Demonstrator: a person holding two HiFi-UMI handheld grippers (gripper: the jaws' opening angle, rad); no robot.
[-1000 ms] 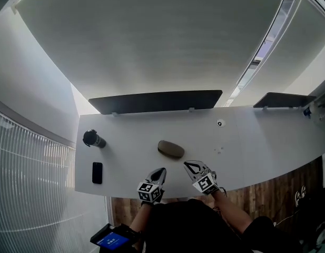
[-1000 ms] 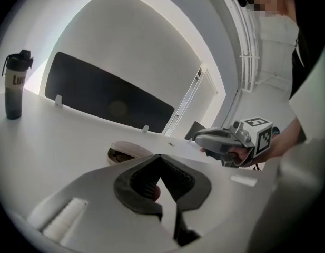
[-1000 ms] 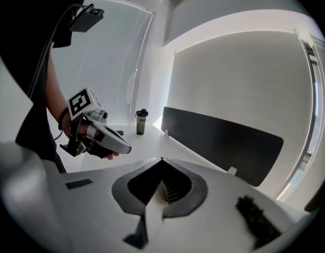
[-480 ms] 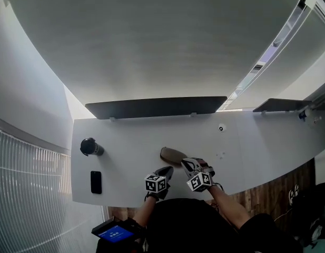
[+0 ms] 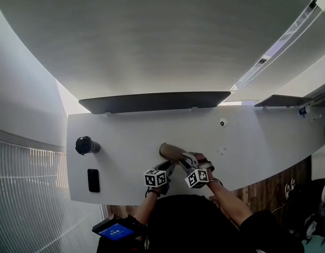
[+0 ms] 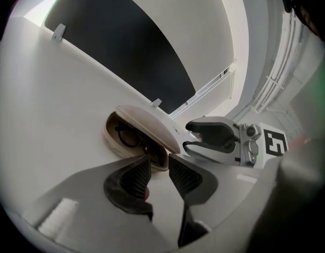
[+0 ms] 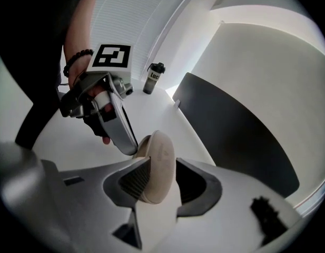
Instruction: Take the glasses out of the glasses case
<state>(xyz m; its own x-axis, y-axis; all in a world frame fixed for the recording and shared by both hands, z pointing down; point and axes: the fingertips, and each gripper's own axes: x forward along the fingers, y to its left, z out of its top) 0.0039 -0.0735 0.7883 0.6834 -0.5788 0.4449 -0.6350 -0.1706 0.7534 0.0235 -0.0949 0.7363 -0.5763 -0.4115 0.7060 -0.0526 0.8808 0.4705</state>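
Note:
A beige glasses case point(image 5: 171, 152) lies on the white table point(image 5: 125, 141), near its front edge. In the left gripper view its lid point(image 6: 146, 123) stands ajar and dark glasses point(image 6: 126, 136) show inside. My left gripper point(image 6: 159, 162) is at the case's near end. Its jaws are opening and the pads stand just short of the rim. My right gripper point(image 7: 161, 167) straddles the case's other end point(image 7: 158, 157). Its jaws are opening too, with a gap at one pad. In the head view, both the left gripper point(image 5: 166, 168) and the right gripper point(image 5: 186, 160) crowd the case.
A dark bottle point(image 5: 84, 145) and a black phone point(image 5: 92, 179) sit at the table's left. A long dark partition point(image 5: 154, 101) runs along the back edge. A small round white fitting point(image 5: 221, 122) is at the back right. A device with a blue screen point(image 5: 114, 229) hangs below the table edge.
Both grippers have moved from the table's front edge up to the case and now flank it. The case itself lies where it was.

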